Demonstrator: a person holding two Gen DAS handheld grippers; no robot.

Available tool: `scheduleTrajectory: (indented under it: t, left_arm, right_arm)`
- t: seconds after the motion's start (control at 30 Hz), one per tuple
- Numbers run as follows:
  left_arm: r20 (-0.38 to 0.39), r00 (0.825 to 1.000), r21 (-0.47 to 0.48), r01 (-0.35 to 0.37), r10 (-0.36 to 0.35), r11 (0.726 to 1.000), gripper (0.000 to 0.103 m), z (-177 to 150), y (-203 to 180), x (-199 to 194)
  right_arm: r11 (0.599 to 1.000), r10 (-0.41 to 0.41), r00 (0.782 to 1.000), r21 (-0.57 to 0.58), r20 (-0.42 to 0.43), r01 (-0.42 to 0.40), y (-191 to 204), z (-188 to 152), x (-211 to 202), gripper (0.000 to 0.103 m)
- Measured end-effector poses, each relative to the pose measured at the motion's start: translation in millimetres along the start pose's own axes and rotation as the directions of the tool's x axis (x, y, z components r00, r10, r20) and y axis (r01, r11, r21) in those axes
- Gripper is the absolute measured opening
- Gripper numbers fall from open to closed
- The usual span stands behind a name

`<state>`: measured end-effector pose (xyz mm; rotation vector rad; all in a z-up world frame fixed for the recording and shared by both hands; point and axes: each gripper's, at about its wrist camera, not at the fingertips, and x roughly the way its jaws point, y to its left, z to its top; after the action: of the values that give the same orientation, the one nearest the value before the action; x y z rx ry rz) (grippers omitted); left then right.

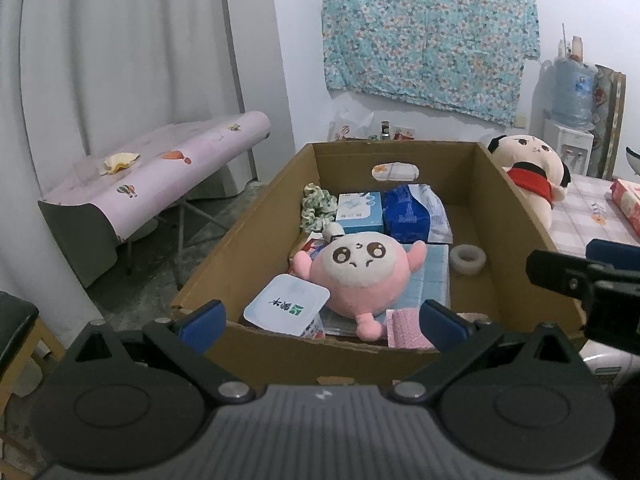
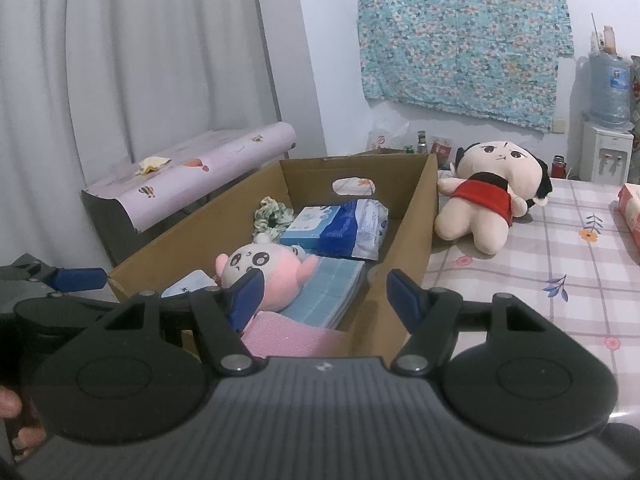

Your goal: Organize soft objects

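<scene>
**boxfan:** So where's the pink plush [image 1: 354, 276] sitting compared to the grippers?

**tidyup_22:** It's lying inside the cardboard box [image 1: 256, 216], toward the near end, face up, on top of a light blue folded cloth [image 1: 434, 276]. The left gripper [image 1: 322, 322] hangs at the box's near wall with its blue pads spread wide, nothing between them. The plush is just past the fingertips, not touched.

**boxfan:** And the right one?

**tidyup_22:** The right gripper [image 2: 325, 294] is also spread apart and empty. It sits over the box's near right corner, with the pink plush ahead and to the left of it. Its left pad overlaps the plush in that view, but I can't tell if they actually touch.

**boxfan:** Anything else soft around?

**tidyup_22:** A bigger cream doll in a red top [image 2: 490, 196] lies outside the box on the checked tablecloth [image 2: 560, 272], just beside the box's right wall and well apart from both grippers. In the box: a green scrunchie [image 1: 316, 206], a blue tissue pack [image 1: 408, 214], a white lidded tub [image 1: 286, 306] touching the plush, and a tape roll [image 1: 467, 260].
</scene>
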<state>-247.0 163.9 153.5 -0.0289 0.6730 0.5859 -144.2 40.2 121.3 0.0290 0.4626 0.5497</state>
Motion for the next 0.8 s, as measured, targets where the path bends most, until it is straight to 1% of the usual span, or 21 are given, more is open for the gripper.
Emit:
scheduleTrajectory:
  t: [0.57,0.8]
  left_arm:
    - [0.008,1.000,0.010,-0.012,0.012,1.000,0.103,2.1,2.9,-1.4]
    - [0.001,1.000,-0.003,-0.010,0.010,1.000,0.103,2.8,6.1,-0.3]
  right_arm:
    - [1.000,-0.006,1.000,0.012,-0.005,0.006,-3.8,-1.7,0.9,0.068]
    - [1.000,-0.006,1.000,0.018,-0.009,0.006,-6.0,-2.4,2.2,0.068]
